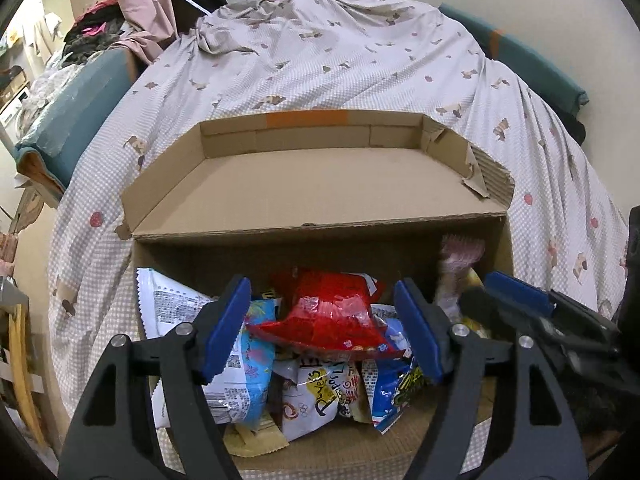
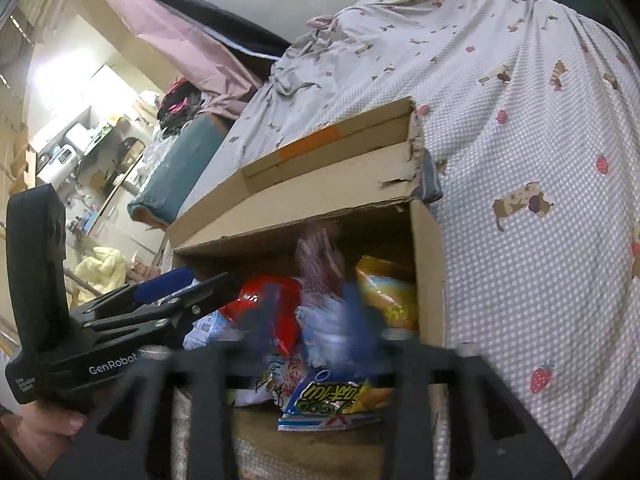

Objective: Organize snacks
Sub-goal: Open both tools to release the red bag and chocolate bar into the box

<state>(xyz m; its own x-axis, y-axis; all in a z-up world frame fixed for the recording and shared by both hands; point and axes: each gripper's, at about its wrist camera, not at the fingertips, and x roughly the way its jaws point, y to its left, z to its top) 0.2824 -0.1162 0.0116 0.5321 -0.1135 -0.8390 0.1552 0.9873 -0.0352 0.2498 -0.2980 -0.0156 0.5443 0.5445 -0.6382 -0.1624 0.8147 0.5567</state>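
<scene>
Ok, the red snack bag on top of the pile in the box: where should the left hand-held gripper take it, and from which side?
Probably by its crumpled top edge, coming from above and the open front. The red snack bag lies loose on top of the other packets in the cardboard box, whose lid blocks the far side. The left hand-held gripper already stands open around it; the puffy middle looks likelier to slip.

Readable text: two items

"GenRobot" in white on the left gripper (image 2: 114, 369) body; "Power's" partly legible on the white snack bag (image 1: 316, 402); other packet print too blurred.
</scene>
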